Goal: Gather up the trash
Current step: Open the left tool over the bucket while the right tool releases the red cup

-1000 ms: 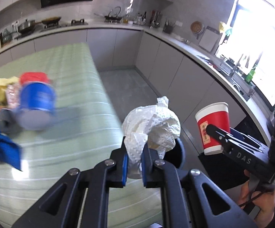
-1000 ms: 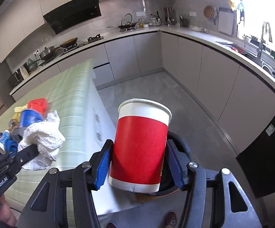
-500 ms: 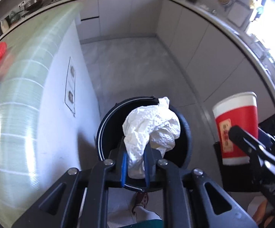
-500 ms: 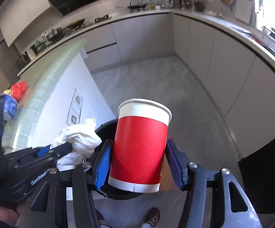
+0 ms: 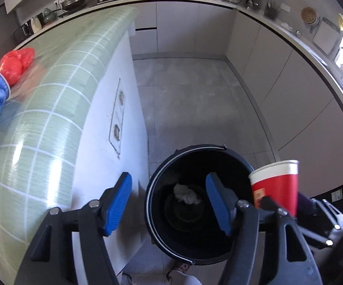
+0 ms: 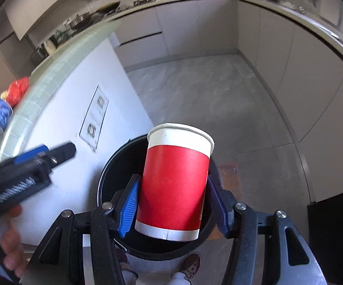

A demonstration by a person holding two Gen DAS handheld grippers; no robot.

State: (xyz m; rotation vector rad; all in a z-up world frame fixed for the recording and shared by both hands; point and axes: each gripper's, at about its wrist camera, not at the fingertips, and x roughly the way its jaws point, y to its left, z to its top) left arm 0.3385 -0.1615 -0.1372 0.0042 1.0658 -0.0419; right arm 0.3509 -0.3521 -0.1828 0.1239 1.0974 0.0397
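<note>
the left tool [image 5: 169, 200] points steeply downward, its blue-padded jaws opening, spread well apart with nothing between them. the right tool [image 6: 172, 204] also tilts steeply down, its blue pads pressed against both sides of a red paper cup [image 6: 175, 185], which it holds upright. in the right wrist view the left tool's black body reaches in from the left edge, gripped by the person's hand [image 6: 5, 244], blurred. shoes [image 6: 190, 264] show at the bottom edge.
</note>
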